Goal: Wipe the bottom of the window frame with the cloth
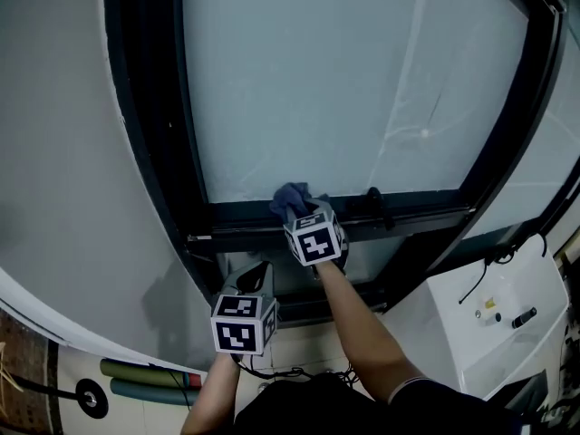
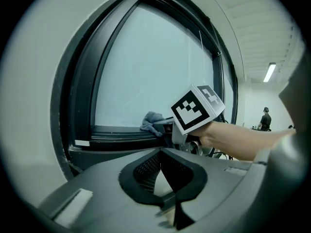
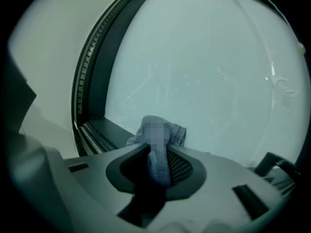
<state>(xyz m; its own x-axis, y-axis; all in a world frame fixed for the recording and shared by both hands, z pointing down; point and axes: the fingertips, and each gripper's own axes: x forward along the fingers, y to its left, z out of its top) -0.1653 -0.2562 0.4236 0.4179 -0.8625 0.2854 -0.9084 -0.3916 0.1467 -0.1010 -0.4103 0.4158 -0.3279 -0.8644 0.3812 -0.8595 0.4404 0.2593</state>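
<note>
Right gripper (image 1: 299, 212) clamping cloth (image 1: 289, 195), on window frame (image 1: 412, 208)

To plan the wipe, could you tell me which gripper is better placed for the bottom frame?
The right gripper: it grips the cloth at the bottom frame; the left gripper hangs lower, shut, empty.

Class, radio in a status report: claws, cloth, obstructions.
Right claw shut on crumpled blue cloth, on black bottom frame. Left claw shut, empty. Black handle further right.

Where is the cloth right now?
In the head view the blue cloth sits near centre, clamped in the right gripper and resting on the window frame's bottom rail, by the glass.
</note>
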